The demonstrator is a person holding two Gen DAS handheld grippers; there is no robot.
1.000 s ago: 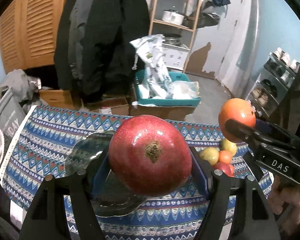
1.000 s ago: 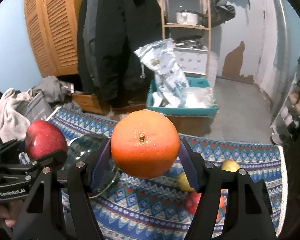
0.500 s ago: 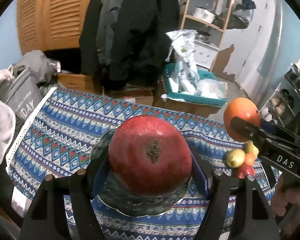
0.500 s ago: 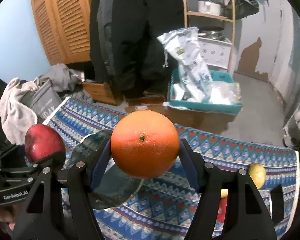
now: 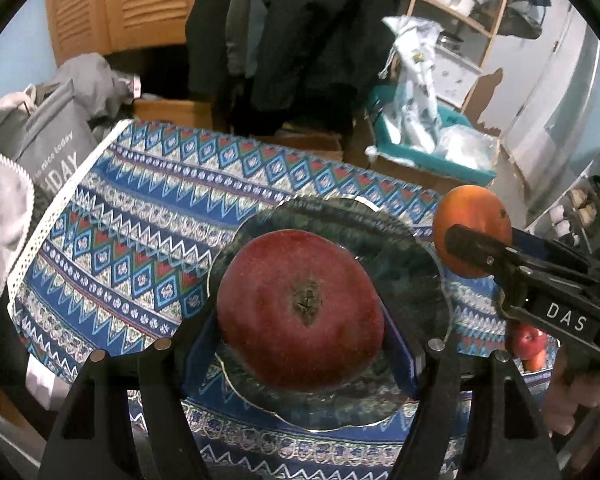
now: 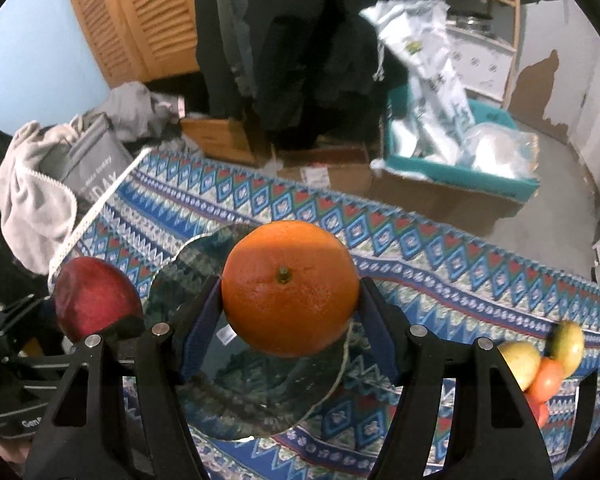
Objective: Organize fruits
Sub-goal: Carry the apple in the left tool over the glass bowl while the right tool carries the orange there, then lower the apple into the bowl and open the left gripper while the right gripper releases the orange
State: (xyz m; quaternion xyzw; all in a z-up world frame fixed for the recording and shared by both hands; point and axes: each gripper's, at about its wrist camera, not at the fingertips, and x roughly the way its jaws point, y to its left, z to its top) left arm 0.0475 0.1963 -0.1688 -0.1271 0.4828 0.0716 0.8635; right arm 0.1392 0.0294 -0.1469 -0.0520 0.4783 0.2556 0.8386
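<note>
My left gripper (image 5: 300, 316) is shut on a red pomegranate (image 5: 300, 312) and holds it over a dark glass plate (image 5: 400, 256) on the patterned blue tablecloth (image 5: 140, 220). My right gripper (image 6: 290, 300) is shut on an orange (image 6: 290, 286) above the same plate (image 6: 260, 392). The orange (image 5: 474, 220) shows at the right in the left wrist view. The pomegranate (image 6: 94, 300) shows at the left in the right wrist view.
Several small fruits (image 6: 544, 360) lie on the cloth at the right; a red one (image 5: 528, 340) shows in the left wrist view. A grey bag (image 5: 56, 148) and clothes sit left of the table. A teal bin (image 6: 460, 168) stands behind it.
Both grippers have moved forward and tilted down over the glass plate, still holding their fruits. The plate now lies directly beneath both.
</note>
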